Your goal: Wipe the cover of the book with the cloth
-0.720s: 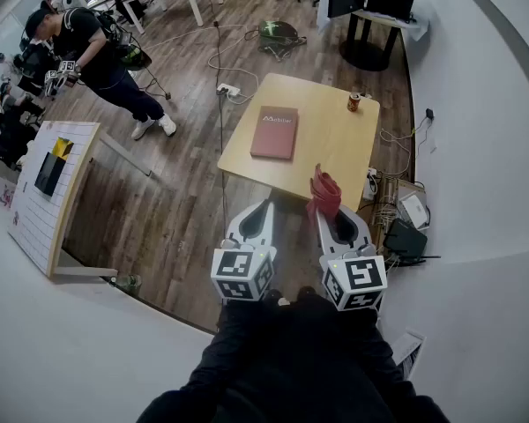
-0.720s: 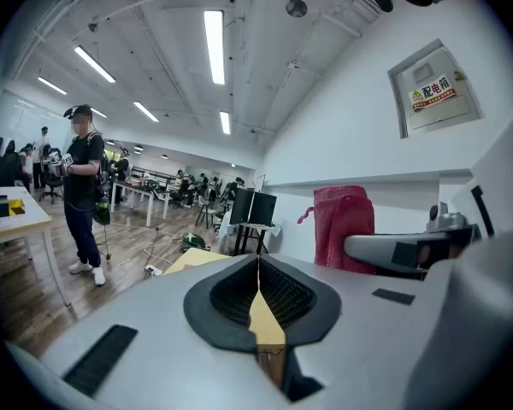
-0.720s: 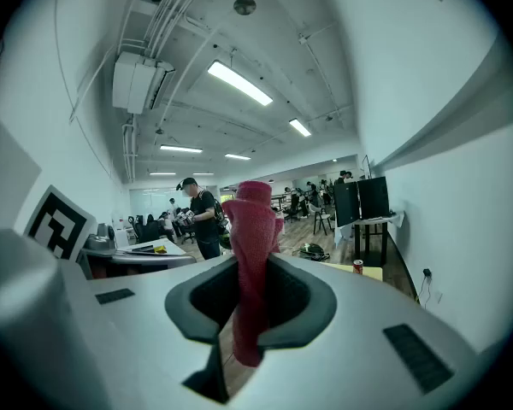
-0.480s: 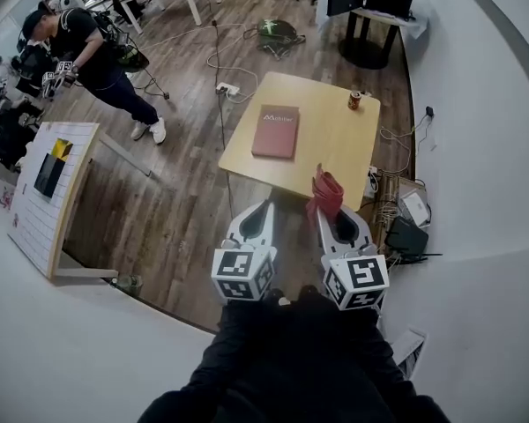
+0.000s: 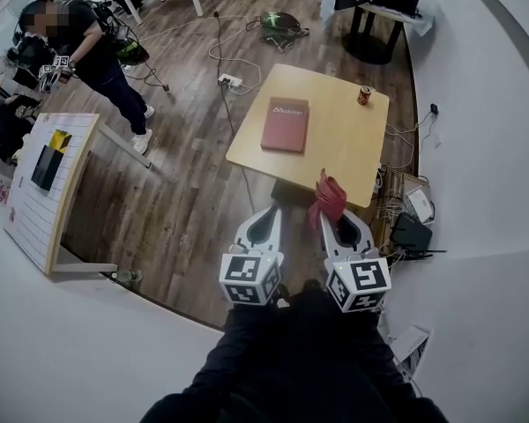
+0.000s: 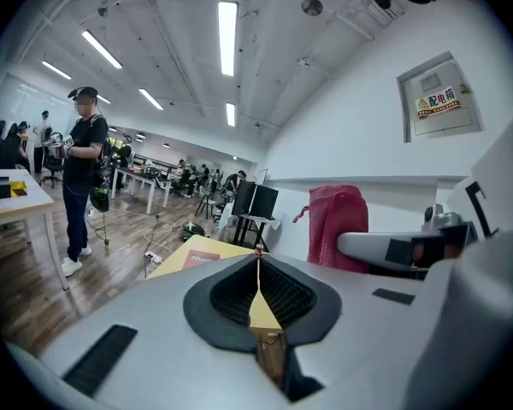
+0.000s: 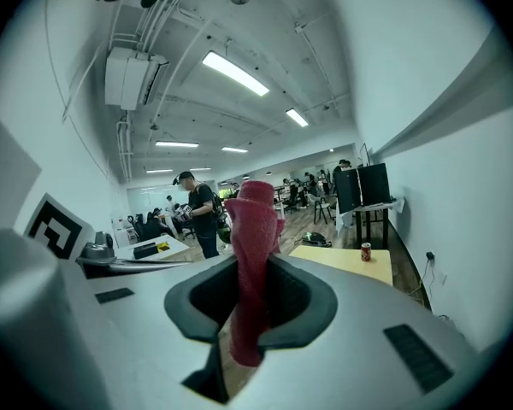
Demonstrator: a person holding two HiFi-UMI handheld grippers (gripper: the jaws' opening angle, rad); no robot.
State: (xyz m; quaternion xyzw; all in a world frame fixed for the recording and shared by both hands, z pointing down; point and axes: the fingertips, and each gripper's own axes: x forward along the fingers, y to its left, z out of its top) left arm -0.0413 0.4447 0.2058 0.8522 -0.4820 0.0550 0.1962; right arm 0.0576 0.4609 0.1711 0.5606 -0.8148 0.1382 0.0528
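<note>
Red nubby cloth [image 7: 250, 254] in right gripper [image 5: 329, 219]; flat rectangular book [image 5: 285, 124] beyond.

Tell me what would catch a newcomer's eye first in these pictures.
The red cloth stands out first, clamped in the right gripper in front of the person. Next comes the reddish book lying flat on the wooden table, with a small can near its far right corner.

Shows table [image 5: 335, 104] and book [image 5: 285, 124] shifted slightly toward 1 o'clock in head view, left gripper [image 5: 269, 211] and right gripper [image 5: 329, 220] nudged toward 5 o'clock, bystander [image 5: 84, 55] displaced toward 10 o'clock.
</note>
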